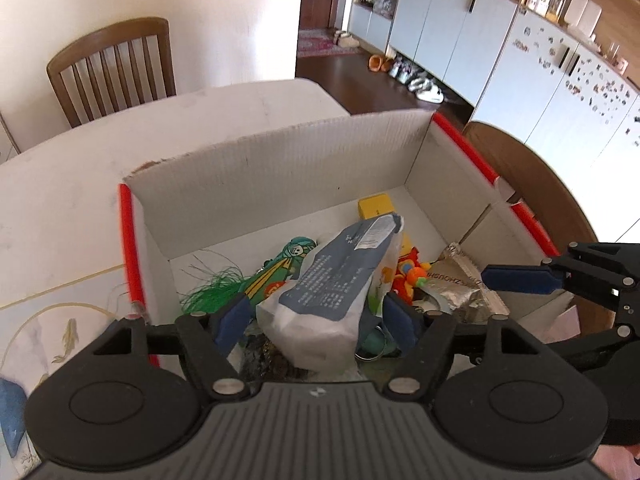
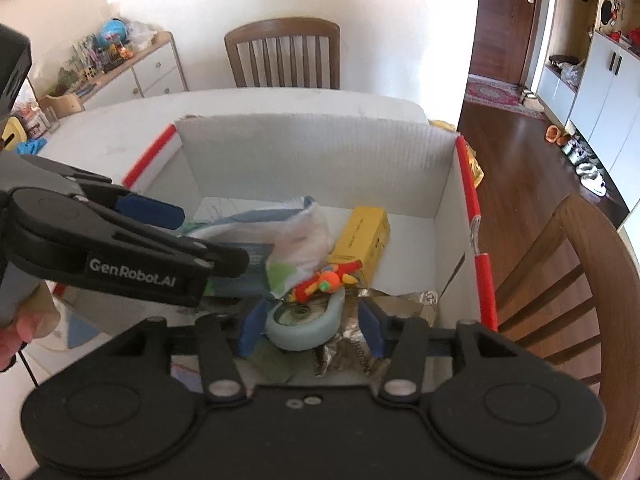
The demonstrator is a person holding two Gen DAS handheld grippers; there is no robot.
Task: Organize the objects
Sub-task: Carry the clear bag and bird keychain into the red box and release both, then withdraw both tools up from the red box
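Observation:
A white cardboard box [image 1: 280, 160] with red edge strips stands on the table and holds several objects. My left gripper [image 1: 316, 320] is open, its blue pads on either side of a grey-and-white plastic bag [image 1: 336, 280] without clearly pressing it. My right gripper [image 2: 308, 326] is open around a pale mint tape-measure-like object [image 2: 308, 324] that lies in the box. Also in the box are a yellow carton [image 2: 364, 236], a red-orange toy [image 2: 324, 280], a green toy with fringe [image 1: 272, 272] and a silver foil pack [image 1: 464, 284]. The right gripper shows at the right of the left wrist view [image 1: 520, 280].
The box [image 2: 320, 152] sits on a white table [image 1: 80, 184]. Wooden chairs stand behind the table [image 2: 284, 52] and at the right [image 2: 568, 272]. White cabinets [image 1: 460, 20] line the far wall. A blue cloth [image 1: 12, 416] lies at the table's left.

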